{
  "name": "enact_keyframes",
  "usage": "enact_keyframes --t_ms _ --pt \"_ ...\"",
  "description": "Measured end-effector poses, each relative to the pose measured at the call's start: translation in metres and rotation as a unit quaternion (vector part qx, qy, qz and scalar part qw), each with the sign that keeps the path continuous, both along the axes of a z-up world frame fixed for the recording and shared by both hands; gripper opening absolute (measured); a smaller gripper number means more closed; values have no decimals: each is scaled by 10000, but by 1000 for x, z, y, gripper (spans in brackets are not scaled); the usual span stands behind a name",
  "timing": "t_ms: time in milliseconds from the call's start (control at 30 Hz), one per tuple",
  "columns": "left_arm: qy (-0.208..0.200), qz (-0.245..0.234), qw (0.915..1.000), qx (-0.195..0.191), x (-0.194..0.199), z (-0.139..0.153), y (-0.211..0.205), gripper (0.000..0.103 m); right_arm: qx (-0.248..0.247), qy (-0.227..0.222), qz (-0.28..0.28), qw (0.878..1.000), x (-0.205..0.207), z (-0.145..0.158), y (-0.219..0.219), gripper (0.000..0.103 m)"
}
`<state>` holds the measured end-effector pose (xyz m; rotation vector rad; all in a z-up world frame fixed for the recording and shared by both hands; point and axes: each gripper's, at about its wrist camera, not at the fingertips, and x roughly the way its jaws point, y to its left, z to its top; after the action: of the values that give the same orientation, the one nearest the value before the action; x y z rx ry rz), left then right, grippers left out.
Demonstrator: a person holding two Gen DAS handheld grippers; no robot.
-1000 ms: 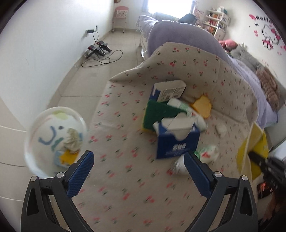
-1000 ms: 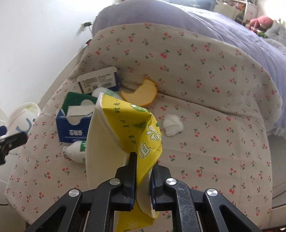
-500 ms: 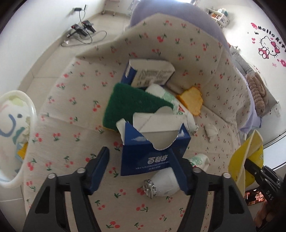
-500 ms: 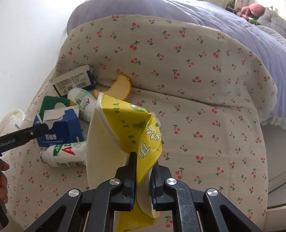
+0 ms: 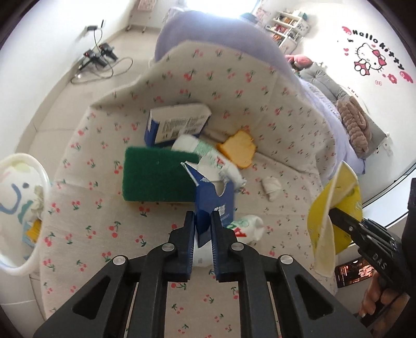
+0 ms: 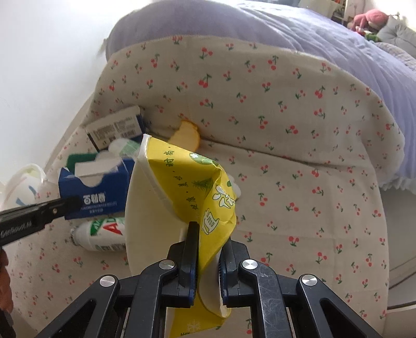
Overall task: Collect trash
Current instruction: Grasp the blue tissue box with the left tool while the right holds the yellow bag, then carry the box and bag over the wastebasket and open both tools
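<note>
Where the left tool (image 5: pixel 202 221) pinches it, the blue carton (image 5: pixel 213 197) looks crumpled.

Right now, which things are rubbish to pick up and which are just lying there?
Rubbish: blue carton in the left gripper, yellow cup in the right gripper, white bottle, crumpled tissue, bin bag.
Lying about: green sponge, purple duvet, floor cables.

A cherry-print cloth (image 5: pixel 109 234) covers the near end of a bed under a lavender quilt (image 6: pixel 325 44), with a grey cushion (image 5: pixel 322 80) and a brown knitted pillow (image 5: pixel 356 127) beyond, a cartoon wall decal (image 5: pixel 369 59), shelving (image 5: pixel 286 23), and cabled devices (image 5: pixel 100 53) on the floor.
</note>
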<state>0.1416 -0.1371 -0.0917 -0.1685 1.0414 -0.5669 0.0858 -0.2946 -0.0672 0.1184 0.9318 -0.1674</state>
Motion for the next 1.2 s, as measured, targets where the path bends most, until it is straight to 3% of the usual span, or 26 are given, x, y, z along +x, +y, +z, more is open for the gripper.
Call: enact_keyframes --t_ms 333,700,1200 --pt "-523 228 9981 -229 -14 45 41 9 197 -471 48 9987 -3 34 20 11" --pt "-793 650 9943 -298 -20 66 90 8 119 -773 370 9962 0 53 60 11" --pt "-1192 1353 9835 127 -24 77 172 8 255 -778 791 9935 22 51 120 11"
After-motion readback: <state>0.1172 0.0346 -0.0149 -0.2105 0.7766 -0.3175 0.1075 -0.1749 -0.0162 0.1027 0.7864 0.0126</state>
